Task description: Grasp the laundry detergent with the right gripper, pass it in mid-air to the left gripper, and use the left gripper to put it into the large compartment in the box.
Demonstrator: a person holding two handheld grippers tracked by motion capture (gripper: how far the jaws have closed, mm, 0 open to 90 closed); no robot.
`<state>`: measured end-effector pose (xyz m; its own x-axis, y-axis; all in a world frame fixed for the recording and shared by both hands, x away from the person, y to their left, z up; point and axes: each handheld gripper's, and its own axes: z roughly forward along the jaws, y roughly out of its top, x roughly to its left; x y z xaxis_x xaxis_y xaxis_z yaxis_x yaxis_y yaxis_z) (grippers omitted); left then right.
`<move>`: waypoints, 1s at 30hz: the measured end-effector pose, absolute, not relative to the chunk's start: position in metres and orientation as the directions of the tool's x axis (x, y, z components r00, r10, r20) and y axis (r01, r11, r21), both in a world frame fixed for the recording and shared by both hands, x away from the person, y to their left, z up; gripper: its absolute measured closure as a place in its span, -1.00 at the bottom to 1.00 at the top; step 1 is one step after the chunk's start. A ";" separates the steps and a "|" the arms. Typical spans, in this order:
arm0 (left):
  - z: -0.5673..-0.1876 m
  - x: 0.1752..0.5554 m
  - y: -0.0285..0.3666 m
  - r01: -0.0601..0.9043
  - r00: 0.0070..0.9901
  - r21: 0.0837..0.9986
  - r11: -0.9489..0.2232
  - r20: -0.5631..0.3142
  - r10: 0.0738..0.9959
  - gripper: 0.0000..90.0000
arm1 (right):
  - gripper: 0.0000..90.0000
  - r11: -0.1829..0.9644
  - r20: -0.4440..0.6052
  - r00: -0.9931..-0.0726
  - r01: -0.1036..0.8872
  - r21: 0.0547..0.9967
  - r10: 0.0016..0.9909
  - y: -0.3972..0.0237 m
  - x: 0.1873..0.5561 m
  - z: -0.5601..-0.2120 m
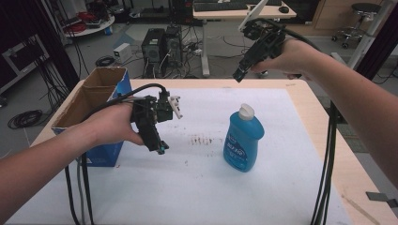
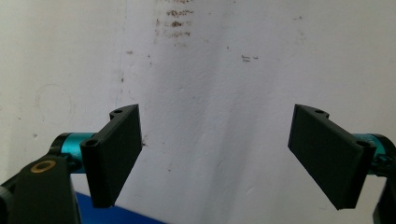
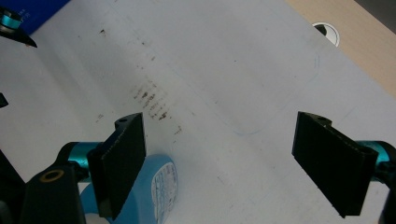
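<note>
A blue bottle (image 1: pixel 244 138) with a white cap stands upright on the white sheet (image 1: pixel 187 187), right of centre. My left gripper (image 1: pixel 159 147) hangs low over the sheet to the bottle's left, pointing down; in the left gripper view its jaws (image 2: pixel 219 154) stand wide apart with nothing between them. My right gripper (image 1: pixel 238 75) is raised high above the table's far edge, behind the bottle. Its jaws (image 3: pixel 219 163) are also wide apart and empty, and the bottle (image 3: pixel 159 186) shows from above, partly hidden behind the left jaw.
An open cardboard box (image 1: pixel 98 103) with blue sides stands at the table's left edge, close to my left hand. Brown stains (image 1: pixel 202 139) mark the sheet between the left gripper and the bottle. Cables hang off both table sides. A round cable hole (image 3: pixel 327 31) sits in the wooden top.
</note>
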<state>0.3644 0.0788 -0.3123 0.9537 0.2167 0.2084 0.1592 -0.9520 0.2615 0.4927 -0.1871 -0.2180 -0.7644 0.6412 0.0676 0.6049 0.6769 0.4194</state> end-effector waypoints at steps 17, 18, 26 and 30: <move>-0.312 0.366 0.082 0.161 0.954 0.261 -0.952 0.206 0.218 -0.61 | -0.62 0.626 0.096 -0.754 0.603 0.495 0.650 -0.215 0.461 -0.211; -0.312 0.366 0.082 0.159 0.954 0.257 -0.953 0.208 0.215 -0.61 | -0.62 0.623 0.096 -0.756 0.597 0.505 0.647 -0.217 0.458 -0.211; -0.310 0.365 0.085 0.169 0.951 0.268 -0.948 0.209 0.229 -0.61 | -0.62 0.588 0.101 -0.764 0.567 0.577 0.637 -0.232 0.430 -0.204; -0.310 0.365 0.085 0.172 0.951 0.270 -0.947 0.207 0.232 -0.61 | -0.62 0.579 0.100 -0.767 0.556 0.596 0.634 -0.237 0.417 -0.204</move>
<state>0.3647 0.0849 -0.3102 0.9506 0.2318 0.2066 0.1724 -0.9474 0.2695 0.4169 -0.2371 -0.2036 -0.7668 0.6340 0.1003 0.5564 0.5787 0.5962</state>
